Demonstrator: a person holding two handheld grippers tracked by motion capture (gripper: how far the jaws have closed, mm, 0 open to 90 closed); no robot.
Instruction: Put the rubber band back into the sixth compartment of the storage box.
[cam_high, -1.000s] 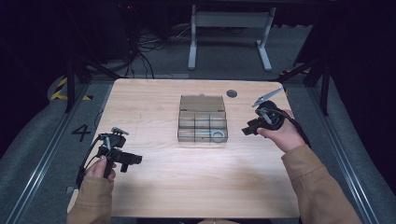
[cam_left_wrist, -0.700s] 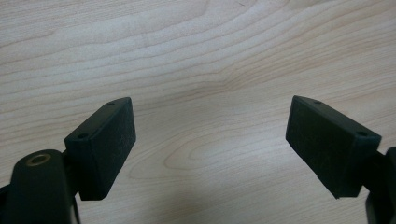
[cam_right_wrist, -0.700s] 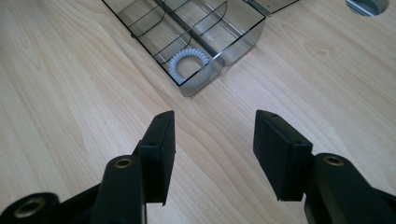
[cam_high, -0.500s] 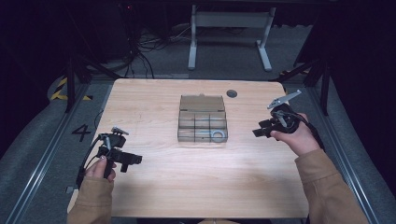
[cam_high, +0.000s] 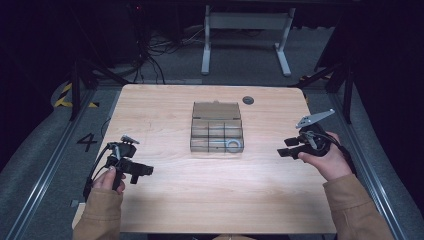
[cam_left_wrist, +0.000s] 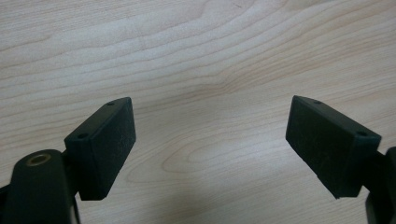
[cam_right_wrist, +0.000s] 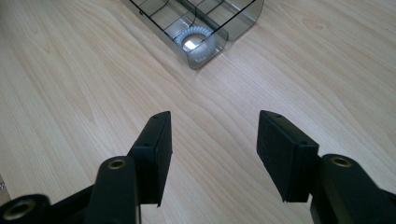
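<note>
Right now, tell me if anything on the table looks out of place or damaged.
Nothing stands out. The clear organizer box sits square mid-table, lid open, a white ring lying inside its near right compartment. A small dark disc lies near the far edge.

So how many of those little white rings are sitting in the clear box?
1. The white ring lies in the near right corner compartment of the clear box, also seen in the right gripper view. The other compartments look empty, though the tinted walls could hide something small.

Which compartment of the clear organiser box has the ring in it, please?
The front corner compartment on the right gripper's side; the ring lies there, while the others look empty.
</note>
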